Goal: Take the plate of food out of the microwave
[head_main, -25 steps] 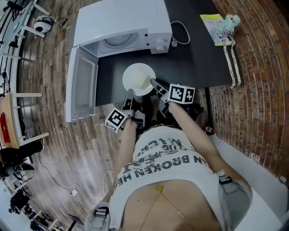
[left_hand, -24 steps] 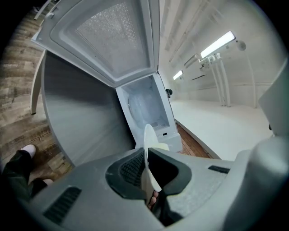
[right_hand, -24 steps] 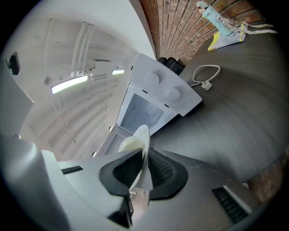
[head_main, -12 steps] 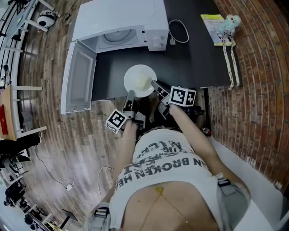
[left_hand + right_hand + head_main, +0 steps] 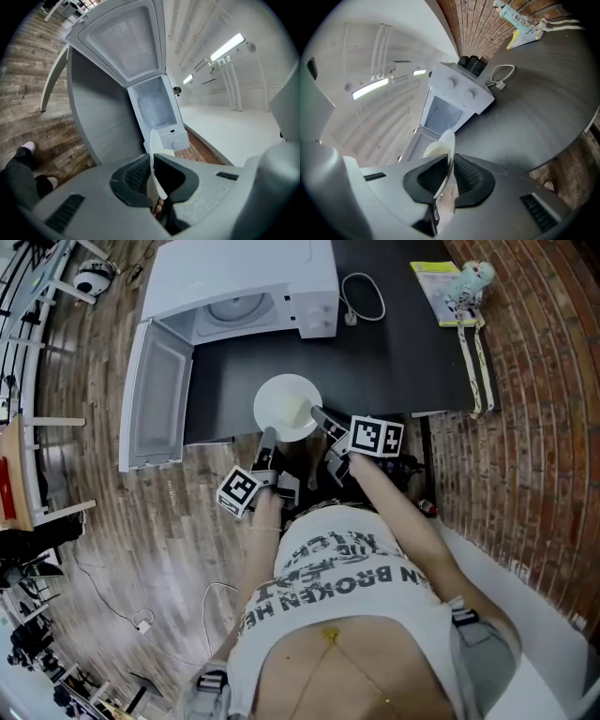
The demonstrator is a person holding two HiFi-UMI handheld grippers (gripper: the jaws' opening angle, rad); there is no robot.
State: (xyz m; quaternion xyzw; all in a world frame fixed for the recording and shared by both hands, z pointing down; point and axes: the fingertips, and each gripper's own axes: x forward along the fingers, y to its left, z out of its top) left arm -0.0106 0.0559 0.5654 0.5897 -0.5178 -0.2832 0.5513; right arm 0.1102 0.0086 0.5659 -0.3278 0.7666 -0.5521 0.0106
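Note:
A white plate [image 5: 288, 407] with pale yellow food hangs over the front of the black table [image 5: 394, 352], held by both grippers. My left gripper [image 5: 269, 437] is shut on its near-left rim and my right gripper [image 5: 320, 414] on its near-right rim. In the left gripper view the plate's rim [image 5: 153, 140] stands edge-on between the pads of the left gripper [image 5: 152, 161]. The right gripper view shows the plate's rim [image 5: 449, 140] pinched in the right gripper [image 5: 447, 171], with food [image 5: 432, 150] beside it. The white microwave [image 5: 239, 282] stands behind, empty, showing its glass turntable.
The microwave door [image 5: 155, 395] hangs wide open to the left, past the table's edge. A white cable with a plug [image 5: 361, 296] lies right of the microwave. A booklet and a toy figure [image 5: 455, 282] sit at the table's far right corner.
The plate and both grippers have drawn a little farther from the microwave toward the person. Both grips on the rim are unchanged.

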